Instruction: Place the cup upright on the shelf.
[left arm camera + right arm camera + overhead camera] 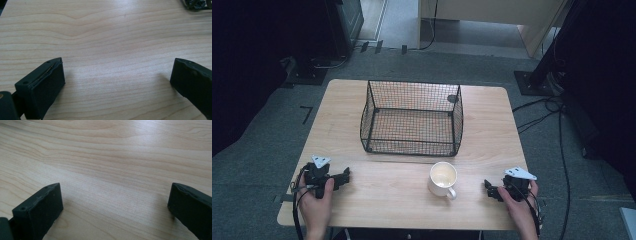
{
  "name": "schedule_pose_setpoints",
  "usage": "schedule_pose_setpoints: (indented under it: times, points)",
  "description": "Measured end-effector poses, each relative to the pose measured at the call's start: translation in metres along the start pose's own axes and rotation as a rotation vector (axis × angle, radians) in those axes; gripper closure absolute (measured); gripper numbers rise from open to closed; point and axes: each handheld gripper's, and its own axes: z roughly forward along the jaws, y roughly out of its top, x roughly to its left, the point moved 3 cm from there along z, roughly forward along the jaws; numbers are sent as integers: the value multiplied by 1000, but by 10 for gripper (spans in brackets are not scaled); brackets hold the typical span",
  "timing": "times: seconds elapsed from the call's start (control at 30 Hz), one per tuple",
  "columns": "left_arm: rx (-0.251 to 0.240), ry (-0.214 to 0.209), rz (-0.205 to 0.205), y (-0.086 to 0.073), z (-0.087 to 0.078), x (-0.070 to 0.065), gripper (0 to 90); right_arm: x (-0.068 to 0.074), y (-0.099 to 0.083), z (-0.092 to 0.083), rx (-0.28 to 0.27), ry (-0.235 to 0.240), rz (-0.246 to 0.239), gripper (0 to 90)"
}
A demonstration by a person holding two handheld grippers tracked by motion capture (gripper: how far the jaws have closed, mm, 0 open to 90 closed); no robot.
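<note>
- A white mug [443, 178] stands upright on the table [402, 200], near the front edge and a little right of the middle; its handle points toward the near right.
- The mug looks empty, with a pale inside.
- Just beyond the mug sits a black wire basket [412, 118], in the middle of the table; mug and basket are close but not touching.
- The left gripper [343, 178] rests low on the near left of the table, held in the person's left hand [318, 202], and points right toward the mug, well apart from it.
- In the left gripper view its two black jaws stand wide apart with bare wood between them; a corner of the wire basket [196, 3] shows at the top right.
- The right gripper [490, 190] lies on the near right, held in the right hand [517, 205], pointing left at the mug, near its handle but clear of it.
- In the right gripper view its jaws are spread wide, with only wood grain between them.
- Neither gripper holds anything.
</note>
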Motion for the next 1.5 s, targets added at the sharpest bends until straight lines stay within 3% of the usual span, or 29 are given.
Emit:
schedule_pose_setpoints:
  times: [0.13,0.27,0.37,0.5,0.97,1.5]
  points:
    - [0,0,0,0,0,0,0,0,1,1,-1,3,3,0]
    - [0,0,0,0,0,0,0,4,3,-4,-20,25,41,13]
    - [0,0,0,0,0,0,0,7,5,-7,-31,26,31,13]
    - [0,0,0,0,0,0,0,17,9,-12,-44,43,33,13]
    - [0,0,1,0,0,0,0,55,15,-23,-59,116,-37,13]
    - [0,0,0,0,0,0,0,88,25,-52,-127,219,-46,22]
